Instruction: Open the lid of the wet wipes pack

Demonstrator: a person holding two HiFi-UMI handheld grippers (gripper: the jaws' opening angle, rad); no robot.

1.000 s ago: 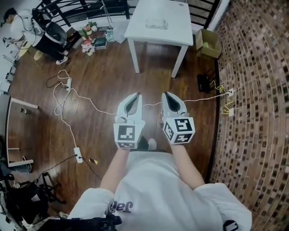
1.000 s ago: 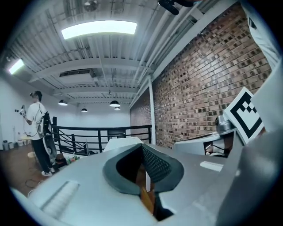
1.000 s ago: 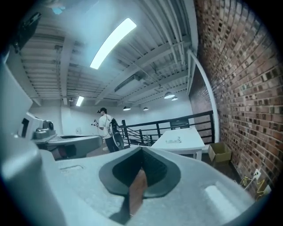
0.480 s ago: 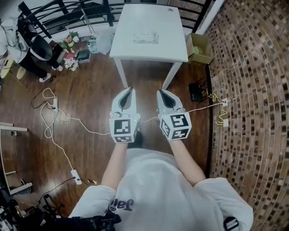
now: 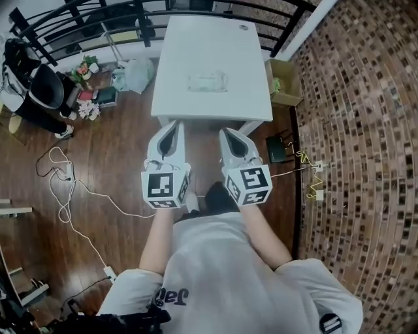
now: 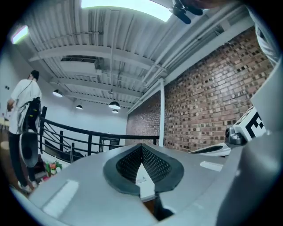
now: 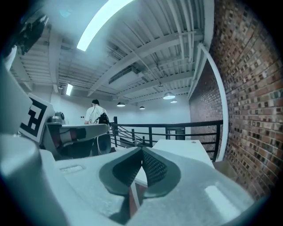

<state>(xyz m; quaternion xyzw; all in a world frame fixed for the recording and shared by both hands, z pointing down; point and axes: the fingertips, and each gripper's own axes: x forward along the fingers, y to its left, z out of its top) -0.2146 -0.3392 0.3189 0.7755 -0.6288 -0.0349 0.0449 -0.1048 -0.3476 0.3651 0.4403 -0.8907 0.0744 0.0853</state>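
The wet wipes pack [image 5: 208,81] lies flat, a pale clear-wrapped packet, in the middle of the white table [image 5: 196,39]. My left gripper [image 5: 172,125] and right gripper [image 5: 229,132] are held side by side in front of my body, tips just short of the table's near edge, well apart from the pack. Both are shut with nothing between the pads. In the left gripper view the left gripper [image 6: 142,148] points level toward the brick wall. From the right gripper view, the right gripper [image 7: 142,152] points over the table [image 7: 181,148]; the pack does not show there.
A black railing [image 5: 98,13] runs behind the table. A cardboard box [image 5: 284,81] sits at the table's right, a black device [image 5: 279,149] with cables below it. A brick wall [image 5: 366,130] is on the right. A white bag [image 5: 134,70], flowers [image 5: 85,65] and floor cables [image 5: 62,189] lie left.
The table and pack have come much closer in the head view as I walked up to them. Both grippers stayed shut, side by side.
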